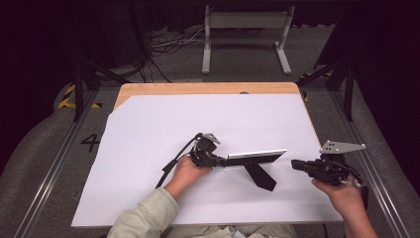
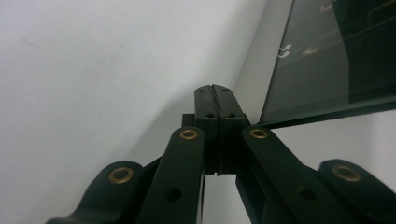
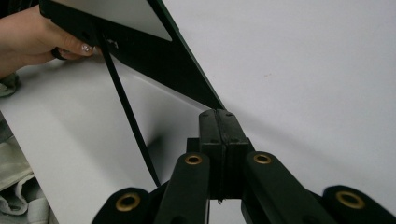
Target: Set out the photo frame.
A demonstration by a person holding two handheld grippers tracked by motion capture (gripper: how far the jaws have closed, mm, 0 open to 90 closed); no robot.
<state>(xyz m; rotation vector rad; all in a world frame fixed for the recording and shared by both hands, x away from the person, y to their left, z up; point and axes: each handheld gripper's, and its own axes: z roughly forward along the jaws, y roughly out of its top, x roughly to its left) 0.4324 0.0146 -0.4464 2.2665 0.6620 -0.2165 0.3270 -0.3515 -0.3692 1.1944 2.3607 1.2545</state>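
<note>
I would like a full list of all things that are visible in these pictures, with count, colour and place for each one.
picture frame: one, black with a pale face, standing near the middle of the sheet on its black back leg.
white sheet: one, covering most of the table.
wooden table: one, light brown, bare strip at the far edge.
metal stand: one, light grey, on the floor beyond the table.
cables: several, dark and white, on the floor at the back.
left hand-held gripper: one, black, jaws closed, at the frame's left end.
right hand-held gripper: one, black, jaws closed, just right of the frame.
</note>
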